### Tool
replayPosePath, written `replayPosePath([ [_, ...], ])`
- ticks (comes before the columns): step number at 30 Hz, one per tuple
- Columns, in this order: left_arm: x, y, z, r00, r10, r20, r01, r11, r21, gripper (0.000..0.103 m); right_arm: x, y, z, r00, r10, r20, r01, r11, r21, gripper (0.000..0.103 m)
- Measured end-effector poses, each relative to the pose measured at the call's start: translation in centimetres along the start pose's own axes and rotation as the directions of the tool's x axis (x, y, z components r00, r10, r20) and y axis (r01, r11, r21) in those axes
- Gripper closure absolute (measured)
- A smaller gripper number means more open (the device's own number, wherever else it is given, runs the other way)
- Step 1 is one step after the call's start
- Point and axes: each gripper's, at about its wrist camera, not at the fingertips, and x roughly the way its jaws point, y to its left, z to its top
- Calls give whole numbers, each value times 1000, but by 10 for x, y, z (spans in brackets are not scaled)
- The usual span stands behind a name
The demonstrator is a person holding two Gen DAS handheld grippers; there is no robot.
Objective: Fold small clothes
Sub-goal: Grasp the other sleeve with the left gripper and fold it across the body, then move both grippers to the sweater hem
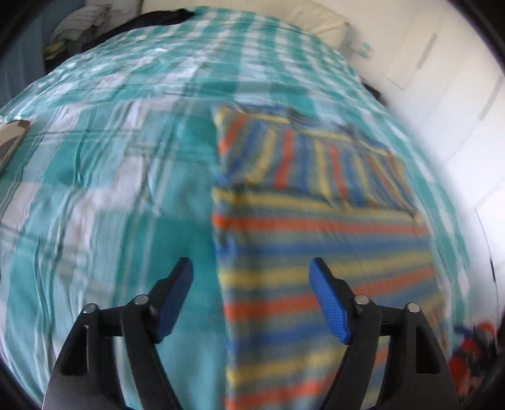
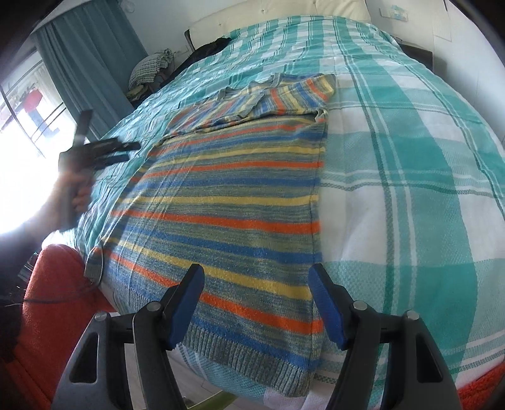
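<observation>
A striped knit sweater (image 2: 227, 195) in blue, orange and yellow lies flat on the teal plaid bedspread (image 2: 410, 176), its sleeves folded across the top part. It also shows blurred in the left wrist view (image 1: 315, 227). My left gripper (image 1: 251, 268) is open and empty, above the sweater's left edge. It also shows in the right wrist view (image 2: 104, 148) at the sweater's far left side. My right gripper (image 2: 255, 274) is open and empty, above the sweater's hem near the bed's front edge.
A pillow (image 1: 318, 22) lies at the bed's head. Dark clothes (image 2: 208, 50) and a checked bundle (image 2: 151, 67) sit at the far left side. A teal curtain (image 2: 88, 56) and bright window are left. An orange rug (image 2: 47, 299) lies by the bed.
</observation>
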Motion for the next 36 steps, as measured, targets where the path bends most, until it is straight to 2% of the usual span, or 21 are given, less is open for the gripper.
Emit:
replayPosePath([
  [2,-9,-17,-40,999,-31,-38,33,998,49,18,1,3,-1,1000,-5,-9,4,1000,-14,35],
  [3,-6,-23,-58,997,-21,-75,27,997,69,18,3,4,-2,1000,-7,-18,7,1000,-23,35],
  [5,0,-31,-87,990,29,-140,-14,994,107,18,11,6,-5,998,-22,-59,20,999,-38,35],
  [7,-3,-40,-110,986,117,-119,-97,981,167,18,27,4,-11,987,-80,-142,74,996,-45,35],
  [9,-10,-45,-116,983,147,-110,-126,976,178,18,30,2,-15,981,-109,-159,102,994,-49,35],
  [12,-21,-47,-118,985,151,-88,-138,980,144,18,20,-1,-11,989,-95,-117,93,995,-28,35],
  [18,-23,-54,-117,968,247,-50,-235,956,176,18,13,-9,-9,993,-96,-75,97,995,19,35],
  [36,-31,-46,-116,943,332,-28,-321,927,194,18,10,-10,-8,992,-110,-60,112,994,20,35],
])
